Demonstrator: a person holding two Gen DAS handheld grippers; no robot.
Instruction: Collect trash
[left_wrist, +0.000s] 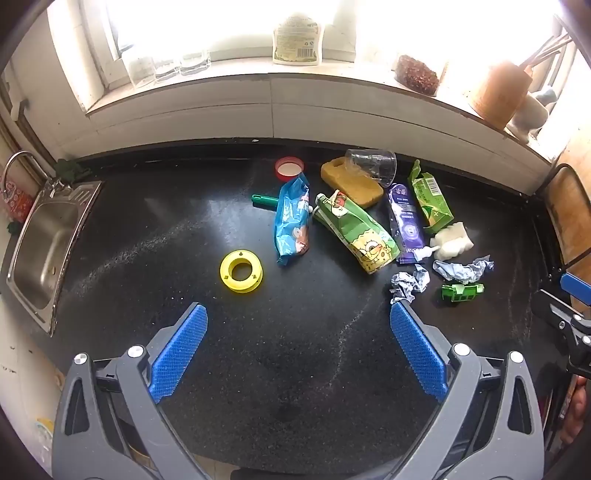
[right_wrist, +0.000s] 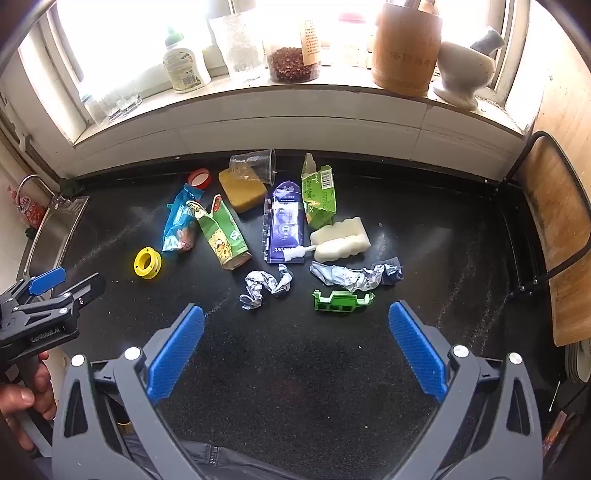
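Observation:
Trash lies spread on the black counter (left_wrist: 295, 350): a blue snack bag (left_wrist: 291, 221), a green cartoon pouch (left_wrist: 354, 230), a purple package (left_wrist: 406, 221), a green carton (left_wrist: 430, 199), two crumpled foil wrappers (left_wrist: 408, 282) (right_wrist: 354, 275), a clear plastic cup (left_wrist: 371, 166) and a yellow ring (left_wrist: 241, 271). My left gripper (left_wrist: 298, 314) is open and empty, hovering short of the pile. My right gripper (right_wrist: 295, 317) is open and empty, just before a crumpled wrapper (right_wrist: 266, 284) and a green plastic clip (right_wrist: 341, 301).
A steel sink (left_wrist: 40, 251) is at the left. A yellow sponge (left_wrist: 351, 181), a white sponge brush (right_wrist: 340, 240), a red lid (left_wrist: 289, 168) and a green-handled tool (left_wrist: 264, 200) lie among the trash. Jars and a wooden holder (right_wrist: 404, 48) stand on the windowsill. A chair (right_wrist: 554, 229) is at the right.

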